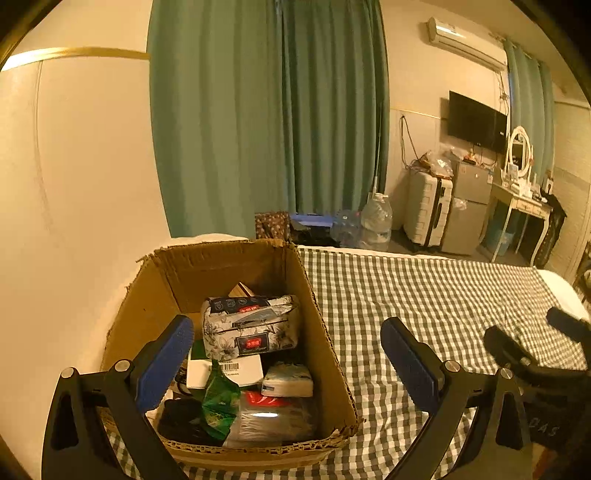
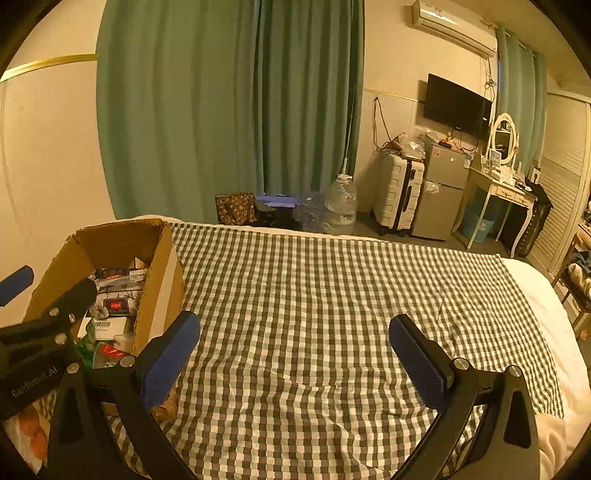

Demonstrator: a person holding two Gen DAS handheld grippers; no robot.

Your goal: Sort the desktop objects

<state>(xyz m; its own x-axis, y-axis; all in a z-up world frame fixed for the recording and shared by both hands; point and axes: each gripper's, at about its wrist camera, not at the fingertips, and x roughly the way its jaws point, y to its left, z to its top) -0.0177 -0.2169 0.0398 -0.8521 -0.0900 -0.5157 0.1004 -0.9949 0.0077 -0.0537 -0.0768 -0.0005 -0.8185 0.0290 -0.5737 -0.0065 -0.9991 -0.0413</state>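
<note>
Room: bedroom with green curtains (image 2: 229, 110), wall-mounted television (image 2: 456, 107), air conditioner (image 2: 452, 26), white suitcase (image 2: 399, 192), small grey fridge (image 2: 443, 192) and a white dressing table (image 2: 502, 188) with an oval mirror.
Surface: green-and-white checked cloth (image 2: 332, 314) spread over a bed.
Cardboard box (image 1: 325, 332): stands open on the left part of the cloth, near the wall.
Box contents: floral-patterned tissue pack (image 1: 251, 328) on top; beneath it a white box with a barcode label (image 1: 236, 371), a green foil packet (image 1: 219, 402), a small white pack (image 1: 288, 382) and a clear wrapped item with red print (image 1: 271, 413).
Left gripper (image 1: 286, 354): jaws spread wide, nothing between them; held above the near edge of the box, left finger over its contents.
Right gripper (image 2: 293, 349): jaws spread wide, nothing between them; held over bare cloth, just right of the box.
</note>
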